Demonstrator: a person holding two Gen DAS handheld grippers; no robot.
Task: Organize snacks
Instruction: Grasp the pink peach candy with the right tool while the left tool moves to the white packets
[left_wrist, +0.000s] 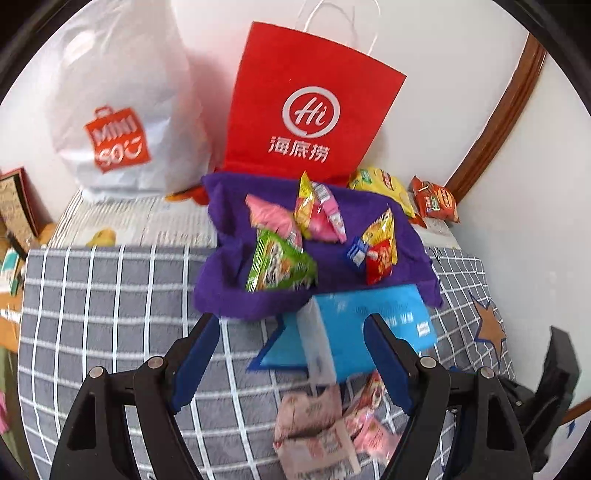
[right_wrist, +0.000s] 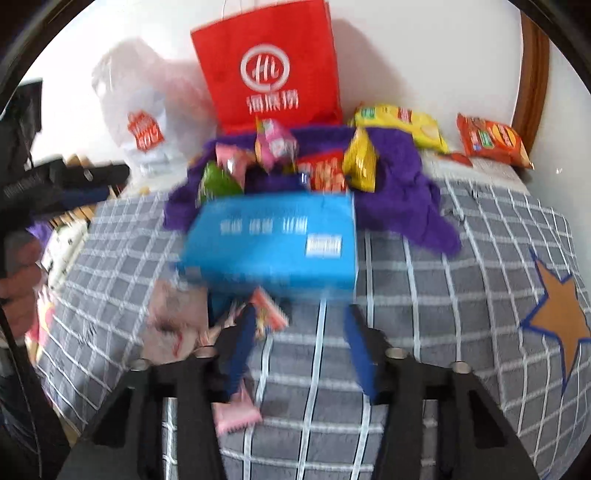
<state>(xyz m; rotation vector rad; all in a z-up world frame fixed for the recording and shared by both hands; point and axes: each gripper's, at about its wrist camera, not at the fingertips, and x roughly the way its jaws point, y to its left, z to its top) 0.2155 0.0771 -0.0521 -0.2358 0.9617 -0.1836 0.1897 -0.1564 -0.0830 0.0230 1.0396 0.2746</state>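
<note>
Small bright snack packets (left_wrist: 284, 240) lie heaped on a crumpled purple cloth (left_wrist: 229, 295), pale ones (left_wrist: 314, 424) nearer.

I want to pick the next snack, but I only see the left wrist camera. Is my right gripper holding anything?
Observer: No. The right gripper has its jaws apart, and only the checked bedspread shows between them.
Operator: Is a snack close to it?
Observer: Yes. A pink packet lies on the bedspread right by the finger on the picture's left, partly hidden under it.
Operator: In my camera the blue box sits between my left fingers. Am I touching it?
Observer: It doesn't look so. In the right wrist view the left gripper is off to the left of the blue box, with bedspread between them, though that part is blurred.
</note>
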